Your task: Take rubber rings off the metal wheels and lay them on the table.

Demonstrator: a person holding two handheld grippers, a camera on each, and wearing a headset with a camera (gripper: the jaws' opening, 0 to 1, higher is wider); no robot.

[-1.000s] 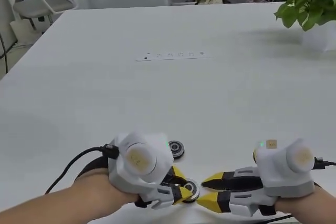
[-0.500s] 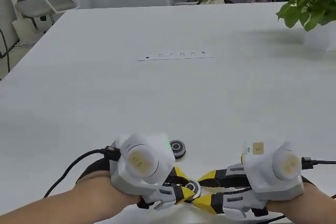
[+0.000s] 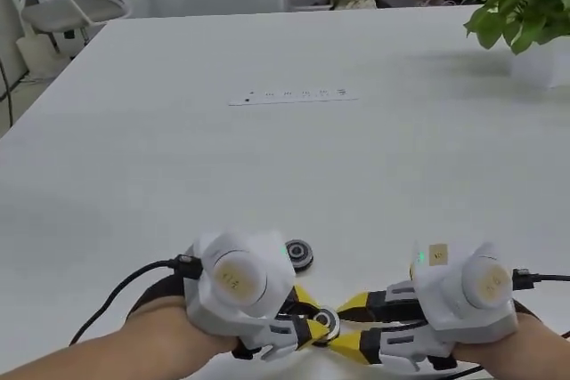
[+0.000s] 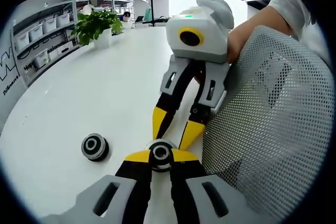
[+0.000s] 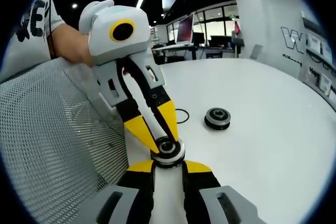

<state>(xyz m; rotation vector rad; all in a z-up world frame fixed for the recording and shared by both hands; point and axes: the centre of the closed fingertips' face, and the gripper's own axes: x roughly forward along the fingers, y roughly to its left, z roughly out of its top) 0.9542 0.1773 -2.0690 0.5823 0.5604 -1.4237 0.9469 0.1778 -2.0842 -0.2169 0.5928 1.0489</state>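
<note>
One wheel point(image 3: 322, 319) is pinched at the near desk point(image 3: 267, 175) edge by the left claw point(image 4: 160, 157) and right claw point(image 5: 168, 165), both closed on it. One ring point(image 5: 181, 115) seems laid down; another wheel point(image 3: 298, 253) is left.

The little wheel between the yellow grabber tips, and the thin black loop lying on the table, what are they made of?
The wheel looks like metal: its rings are silvery and catch the light, with darker parts between. The loop looks like black rubber, thin and dull with no shine, though it is too small to be sure.
</note>
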